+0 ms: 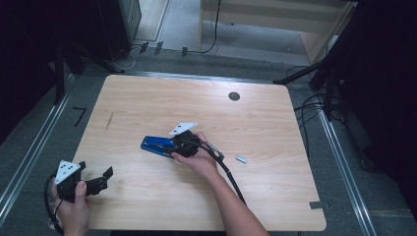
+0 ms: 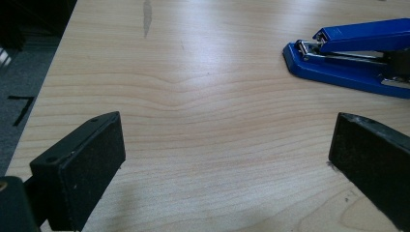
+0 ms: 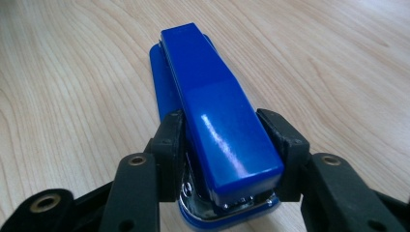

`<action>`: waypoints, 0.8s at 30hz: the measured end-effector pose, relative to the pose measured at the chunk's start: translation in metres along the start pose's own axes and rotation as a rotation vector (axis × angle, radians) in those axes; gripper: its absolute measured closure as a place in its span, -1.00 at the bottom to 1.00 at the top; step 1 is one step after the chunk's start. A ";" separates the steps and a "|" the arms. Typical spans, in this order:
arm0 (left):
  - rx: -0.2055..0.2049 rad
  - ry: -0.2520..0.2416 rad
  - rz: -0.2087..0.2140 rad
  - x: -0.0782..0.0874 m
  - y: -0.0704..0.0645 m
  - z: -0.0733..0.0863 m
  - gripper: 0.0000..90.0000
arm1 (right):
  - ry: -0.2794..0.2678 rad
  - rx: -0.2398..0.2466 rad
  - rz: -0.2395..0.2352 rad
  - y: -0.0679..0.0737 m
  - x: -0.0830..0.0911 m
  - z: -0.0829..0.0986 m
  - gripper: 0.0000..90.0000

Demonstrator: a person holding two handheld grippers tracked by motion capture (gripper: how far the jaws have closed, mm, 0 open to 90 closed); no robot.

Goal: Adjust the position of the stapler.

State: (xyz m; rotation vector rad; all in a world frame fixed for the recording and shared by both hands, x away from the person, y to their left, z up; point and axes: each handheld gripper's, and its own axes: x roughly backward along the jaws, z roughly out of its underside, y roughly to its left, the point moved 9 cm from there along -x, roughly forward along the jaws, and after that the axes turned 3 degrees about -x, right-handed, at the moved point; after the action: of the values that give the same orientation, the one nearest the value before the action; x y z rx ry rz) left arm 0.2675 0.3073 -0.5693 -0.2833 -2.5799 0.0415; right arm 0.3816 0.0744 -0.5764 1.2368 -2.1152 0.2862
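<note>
Both jaws of my right gripper (image 3: 227, 145) clamp the blue metal stapler (image 3: 212, 111) mid-tabletop; my left gripper (image 2: 227, 159) gapes, released, near the wooden tabletop's (image 1: 147, 98) front-left corner.

The room is dim around the edges, with the floor and corners falling almost to black in the high view, while the wooden surface (image 1: 147, 98) catches soft light from above. A pale sheen spreads across the grain ahead of the left hand-held gripper (image 2: 227, 159). Small highlights glint on the blue stapler (image 3: 217, 121) between the right hand-held gripper's jaws. Shadows are soft and faint.
</note>
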 end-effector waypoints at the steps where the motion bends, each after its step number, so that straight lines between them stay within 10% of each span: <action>1: 0.000 0.000 0.001 0.000 0.000 0.000 -1.00 | -0.001 -0.002 -0.005 0.000 0.000 0.000 0.28; 24: 0.002 0.004 0.005 -0.001 -0.001 0.000 -1.00 | 0.012 0.040 -0.051 0.008 -0.010 -0.006 0.43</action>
State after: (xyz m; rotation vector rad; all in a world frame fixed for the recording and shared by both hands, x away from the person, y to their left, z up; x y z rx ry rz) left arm 0.2678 0.3064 -0.5698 -0.2895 -2.5750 0.0450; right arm 0.3809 0.0887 -0.5773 1.3072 -2.0735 0.3133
